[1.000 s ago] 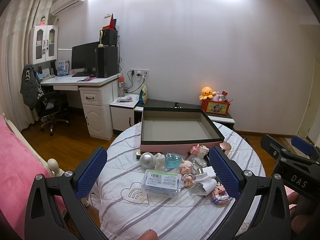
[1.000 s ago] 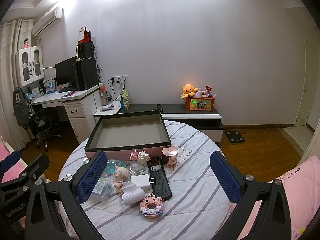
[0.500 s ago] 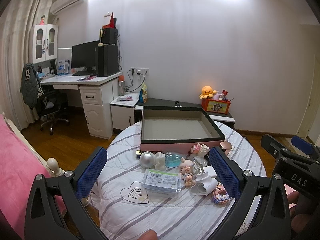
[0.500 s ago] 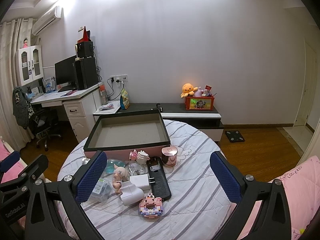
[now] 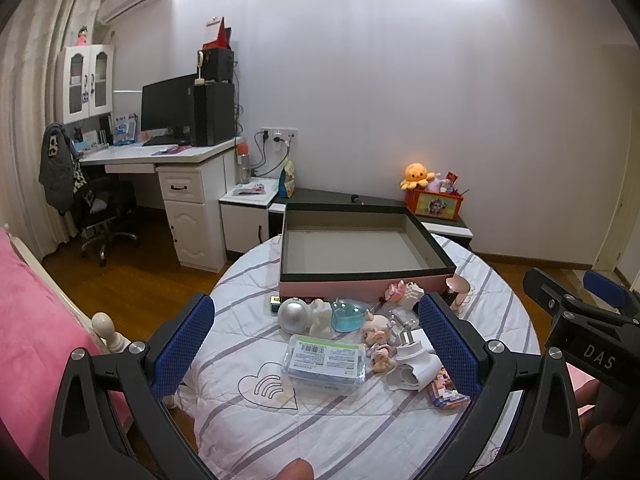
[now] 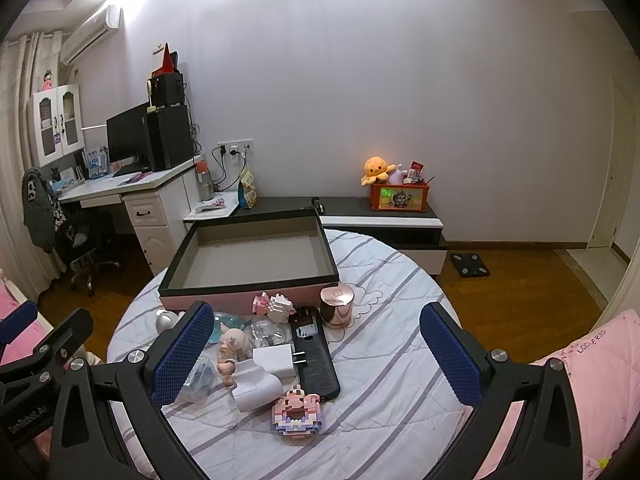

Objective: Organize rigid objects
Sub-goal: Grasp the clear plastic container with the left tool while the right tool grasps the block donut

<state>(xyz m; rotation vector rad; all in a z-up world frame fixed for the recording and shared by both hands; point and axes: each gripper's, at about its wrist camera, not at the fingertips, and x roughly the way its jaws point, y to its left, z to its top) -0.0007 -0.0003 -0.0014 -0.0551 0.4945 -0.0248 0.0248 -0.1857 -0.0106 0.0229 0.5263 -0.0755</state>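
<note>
Both grippers hung above the near edge of the round worktop, and both were spread wide with nothing between the blue pads. The left gripper framed the clutter from the left side, the right gripper from the right. At the back of the worktop sat the open pink box with its dark rim, nothing in it. Just in front of it lay the pile: a silver ball, a teal heart-shaped dish, a clear labelled case, a little pink-haired figurine, a white charger plug, a black comb-like case, a rose-gold round tin just beside the box wall, and a pink block model nearest the right gripper. All of it rested on the striped cloth, untouched.
</note>
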